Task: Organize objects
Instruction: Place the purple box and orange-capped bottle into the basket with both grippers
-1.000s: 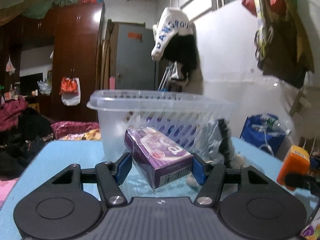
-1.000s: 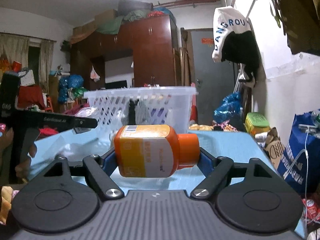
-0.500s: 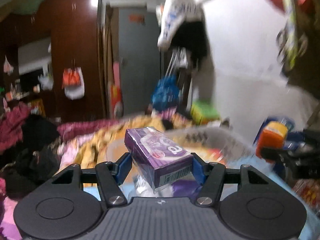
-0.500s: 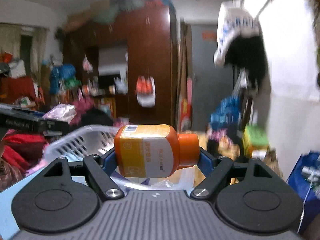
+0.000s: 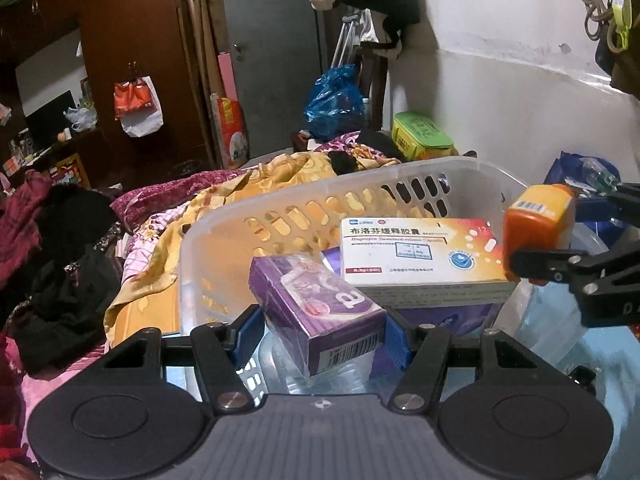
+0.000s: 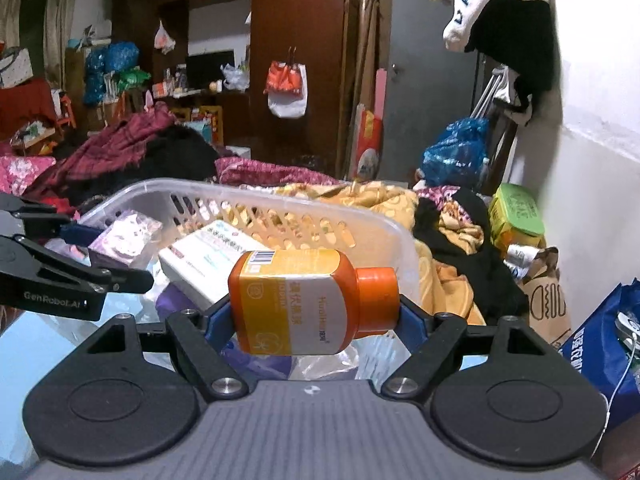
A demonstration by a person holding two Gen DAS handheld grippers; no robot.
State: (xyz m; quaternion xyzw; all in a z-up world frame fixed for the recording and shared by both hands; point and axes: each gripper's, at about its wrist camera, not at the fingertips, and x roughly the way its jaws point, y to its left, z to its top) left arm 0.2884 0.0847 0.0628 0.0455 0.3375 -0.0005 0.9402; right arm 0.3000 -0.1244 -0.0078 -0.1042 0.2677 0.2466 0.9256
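My left gripper is shut on a purple box and holds it over the near rim of a clear plastic basket. My right gripper is shut on an orange bottle held sideways above the basket's right part. In the basket lie a white and orange medicine box on a purple pack. The right gripper with the bottle shows at the right of the left wrist view. The left gripper shows at the left of the right wrist view.
The basket stands on a light blue tabletop. Behind it lie heaped bedding and clothes, a green box and a blue plastic bag. A white wall is at the right, a dark wardrobe at the back.
Both grippers have risen from table height and now tilt down over the basket's open top, still holding the purple box and the orange bottle.
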